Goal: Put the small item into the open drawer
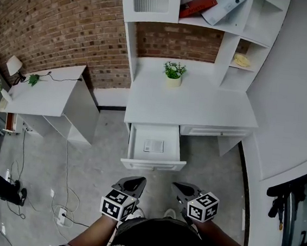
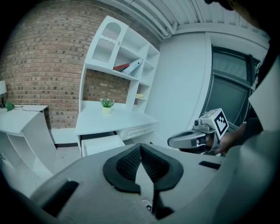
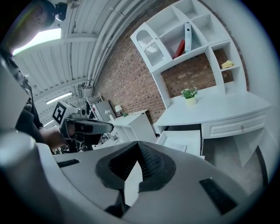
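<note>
White desk (image 1: 199,102) against brick wall (image 1: 60,22); drawer (image 1: 153,164) pulled out, small item (image 1: 154,145) lying inside. Left gripper (image 1: 135,183), right gripper (image 1: 180,188): jaws together, nothing between them.

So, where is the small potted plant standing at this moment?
In the head view, the potted plant stands near the back of the white desk, left of its middle. It is roughly in line with the open drawer below.

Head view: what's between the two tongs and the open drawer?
Only bare grey floor separates the left tongs and right tongs from the open drawer front, as the head view shows. Both tongs are shut and empty.
</note>
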A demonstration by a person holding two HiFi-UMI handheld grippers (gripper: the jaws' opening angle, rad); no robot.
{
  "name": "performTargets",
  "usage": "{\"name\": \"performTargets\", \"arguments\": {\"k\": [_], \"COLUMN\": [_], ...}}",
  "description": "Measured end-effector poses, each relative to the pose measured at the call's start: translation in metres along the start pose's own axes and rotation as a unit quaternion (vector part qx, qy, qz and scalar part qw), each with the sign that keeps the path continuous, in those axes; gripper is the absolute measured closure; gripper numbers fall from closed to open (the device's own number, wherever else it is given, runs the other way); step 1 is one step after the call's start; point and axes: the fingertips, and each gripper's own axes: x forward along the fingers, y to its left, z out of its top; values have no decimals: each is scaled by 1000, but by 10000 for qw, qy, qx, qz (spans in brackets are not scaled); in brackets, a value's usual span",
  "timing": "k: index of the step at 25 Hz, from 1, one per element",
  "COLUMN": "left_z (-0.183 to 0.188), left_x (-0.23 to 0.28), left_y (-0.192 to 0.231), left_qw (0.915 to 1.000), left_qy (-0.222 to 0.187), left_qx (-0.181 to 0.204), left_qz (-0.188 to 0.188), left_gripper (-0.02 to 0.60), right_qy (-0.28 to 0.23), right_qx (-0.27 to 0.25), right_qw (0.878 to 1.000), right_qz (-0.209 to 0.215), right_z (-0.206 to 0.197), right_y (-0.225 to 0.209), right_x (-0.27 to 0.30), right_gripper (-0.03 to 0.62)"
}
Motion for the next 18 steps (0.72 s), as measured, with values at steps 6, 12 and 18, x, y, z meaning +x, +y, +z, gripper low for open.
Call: {"name": "performTargets", "arguments": {"k": [6,12,18], "left_z": [-2,-2,1], "left_x": [0,0,-1], "left_y": [-1,0,2], "left_qw": [10000,10000,10000], "left_qy": [-26,-18,-83], "left_qx": [-15,-20,9], "left_qz": [-43,-52,-45], "left_gripper": [566,566,566], "right_qy": [8,8,-3], "right_qx": [-10,-17,-29], "right_qw": [10000,10000,10000], "right_qz": [-10,-35,-73], "right_z": [-3,-3,-4], "right_y": [4,4,4], "right_x": [0,-1,-3], "right_gripper": [589,589,589]}}
